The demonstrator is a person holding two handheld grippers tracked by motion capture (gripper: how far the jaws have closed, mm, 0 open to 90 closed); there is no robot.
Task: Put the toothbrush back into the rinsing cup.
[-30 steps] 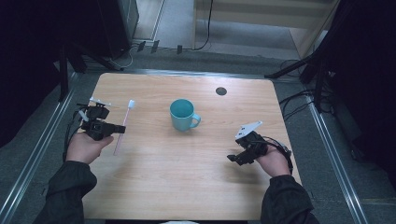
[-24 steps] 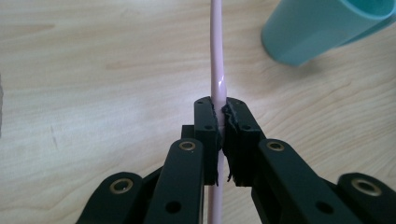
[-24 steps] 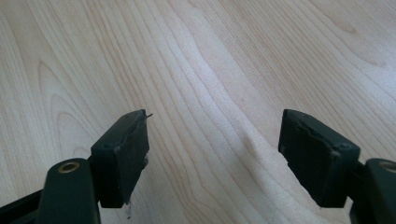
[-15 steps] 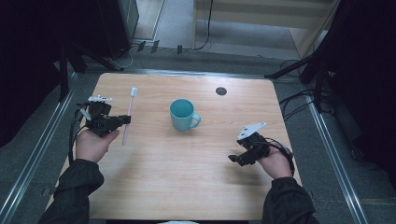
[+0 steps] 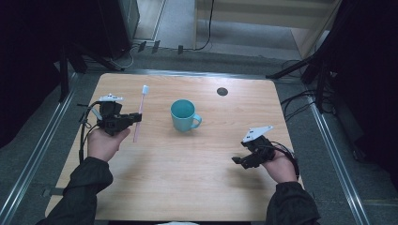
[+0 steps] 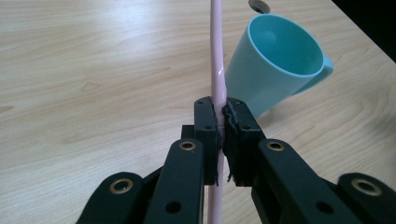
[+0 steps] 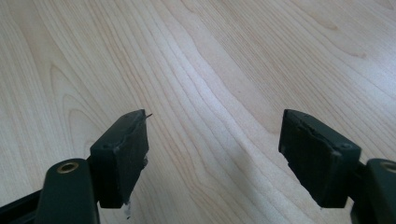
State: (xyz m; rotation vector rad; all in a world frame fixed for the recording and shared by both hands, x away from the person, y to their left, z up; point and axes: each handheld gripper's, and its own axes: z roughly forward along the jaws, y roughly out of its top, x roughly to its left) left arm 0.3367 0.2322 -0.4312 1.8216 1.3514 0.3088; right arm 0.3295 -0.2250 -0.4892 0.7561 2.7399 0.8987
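Observation:
A pink toothbrush [image 5: 139, 114] with a white head is clamped in my left gripper [image 5: 135, 118], held above the left part of the wooden table [image 5: 187, 187]. In the left gripper view the pink handle [image 6: 217, 70] runs up between the shut pads. A teal mug [image 5: 184, 115] stands upright at the table's middle, handle to the right, a short way right of the toothbrush; the same teal mug [image 6: 280, 65] looms beyond the jaws. My right gripper [image 5: 238, 161] hovers low over the right side, jaws open, only bare wood [image 7: 210, 93] between them.
A small dark round hole [image 5: 222, 91] sits near the table's far edge. Metal rails [image 5: 42, 154] run along both sides of the table. Cables and black stands lie on the floor beyond the far edge.
My left gripper has carried the toothbrush a little to the right and toward the far edge, closer to the mug. The right gripper has stayed where it was.

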